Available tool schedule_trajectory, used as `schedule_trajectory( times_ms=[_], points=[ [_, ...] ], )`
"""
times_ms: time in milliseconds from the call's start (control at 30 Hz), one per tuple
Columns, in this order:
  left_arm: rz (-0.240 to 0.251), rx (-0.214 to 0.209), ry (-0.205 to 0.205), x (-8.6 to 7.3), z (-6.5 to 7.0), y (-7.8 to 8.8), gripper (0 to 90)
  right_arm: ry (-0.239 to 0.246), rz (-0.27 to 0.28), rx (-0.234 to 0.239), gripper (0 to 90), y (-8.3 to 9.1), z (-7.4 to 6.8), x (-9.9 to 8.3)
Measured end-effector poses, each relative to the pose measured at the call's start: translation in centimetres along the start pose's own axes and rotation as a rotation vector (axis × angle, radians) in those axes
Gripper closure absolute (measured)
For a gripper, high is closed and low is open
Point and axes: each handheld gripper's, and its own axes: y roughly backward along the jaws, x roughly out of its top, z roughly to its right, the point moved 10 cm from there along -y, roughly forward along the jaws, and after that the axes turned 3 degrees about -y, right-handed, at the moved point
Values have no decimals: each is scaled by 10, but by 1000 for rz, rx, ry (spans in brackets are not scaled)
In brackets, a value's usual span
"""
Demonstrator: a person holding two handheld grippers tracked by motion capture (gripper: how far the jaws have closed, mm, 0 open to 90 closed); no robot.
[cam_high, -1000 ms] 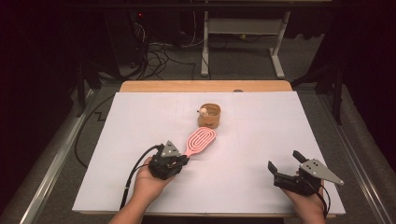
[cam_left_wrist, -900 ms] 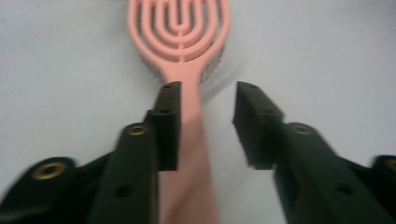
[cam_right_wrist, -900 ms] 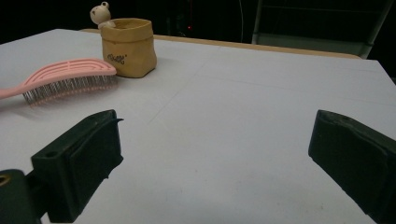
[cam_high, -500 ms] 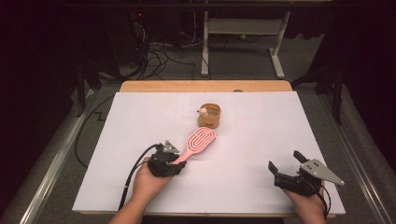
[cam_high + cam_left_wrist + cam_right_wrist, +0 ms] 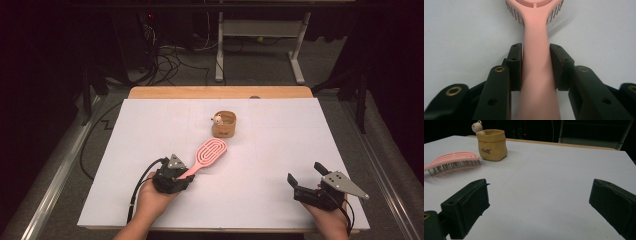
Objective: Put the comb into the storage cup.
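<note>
The pink plastic hairbrush [image 5: 206,156], with its slotted oval head and long straight handle, lies in the high view on the white tabletop [image 5: 280,150] just in front of the tan pouch-shaped holder [image 5: 224,124] and slanting away from it toward the person's left, its head nearest the holder but not touching it. The left tool [image 5: 186,172] sits at the handle end, farther from the holder, while the right tool [image 5: 306,178] rests well off to the holder's right and nearer the person, holding nothing. By count here: one brush, one holder with one small pale bear figure [image 5: 218,119] on its rim, two tools, two hands. In the left gripper view the left tool [image 5: 535,65] has its jaws set on either side of the pink handle, pads pressed against it or very nearly so, so I judge the grasp made or just being made; the bristles point down to the tabletop, and I cannot tell whether the brush has left the surface. In the right gripper view the right tool [image 5: 539,202] stands wide apart and empty; the brush [image 5: 452,162] lies just left of the holder [image 5: 492,144], bristles downward. Judging from this, gripping is about done, and lifting and carrying, likely into the holder, is left.
</note>
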Motion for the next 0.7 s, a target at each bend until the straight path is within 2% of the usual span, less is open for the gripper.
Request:
schedule_trajectory(
  times_ms=[133, 167, 233, 333, 533, 700],
  points=[
    [-8, -3, -5, -10, -5, 8, 654, 2, 0, -2, 32, 1, 0, 0],
    [-7, -17, 0, -16, -6, 13, 654, -2, 0, 2, 32, 1, 0, 0],
    [-5, -24, 3, -19, -6, 16, 653, 0, 1, 0, 31, 1, -1, 0],
    [-1, -35, 9, -32, -10, 25, 653, 7, -3, 3, 32, 1, -4, 0],
    [-16, -18, -21, -49, -13, 37, 653, 12, -1, 4, 32, 1, -3, 0],
    [-12, -15, -24, -59, -15, 45, 653, 15, -9, 3, 32, 0, -6, -1]
  ],
)
